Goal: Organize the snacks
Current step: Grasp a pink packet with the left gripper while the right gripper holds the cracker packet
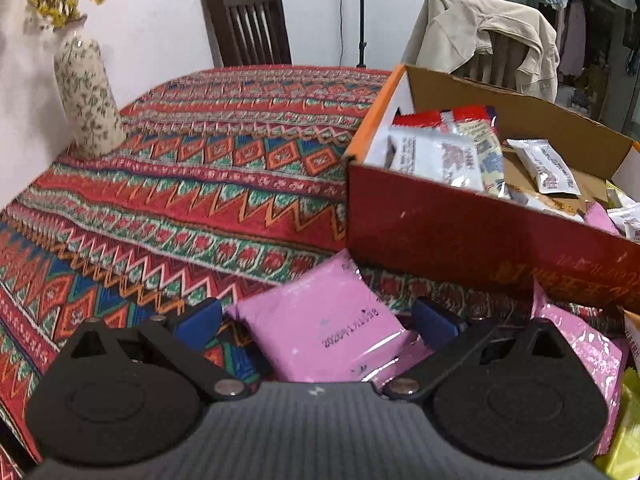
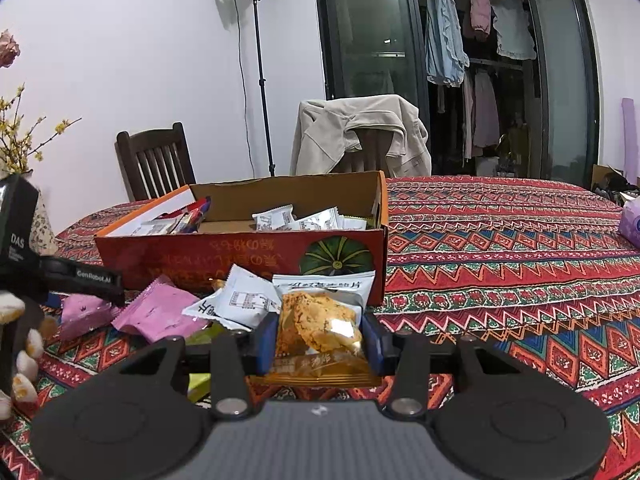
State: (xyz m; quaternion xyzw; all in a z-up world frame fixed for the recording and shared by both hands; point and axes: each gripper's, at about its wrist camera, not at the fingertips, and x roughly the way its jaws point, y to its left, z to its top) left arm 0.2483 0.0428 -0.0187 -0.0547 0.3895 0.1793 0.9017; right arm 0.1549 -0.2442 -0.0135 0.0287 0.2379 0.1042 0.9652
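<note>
An open red cardboard box (image 1: 460,236) (image 2: 240,248) holds several white and red snack packets (image 1: 440,152). My left gripper (image 1: 316,324) is open, its blue pads on either side of a pink snack packet (image 1: 328,324) lying on the tablecloth in front of the box. My right gripper (image 2: 320,338) is shut on a clear packet of orange crackers (image 2: 316,320). More pink packets (image 2: 160,312) and white packets (image 2: 240,300) lie before the box. The left gripper also shows at the left of the right wrist view (image 2: 80,276).
A patterned red tablecloth (image 1: 180,184) covers the table. A floral vase (image 1: 86,96) stands at the far left edge. A dark wooden chair (image 1: 248,24) and a chair draped with a beige jacket (image 2: 360,136) stand behind. A purple tissue pack (image 2: 630,220) sits far right.
</note>
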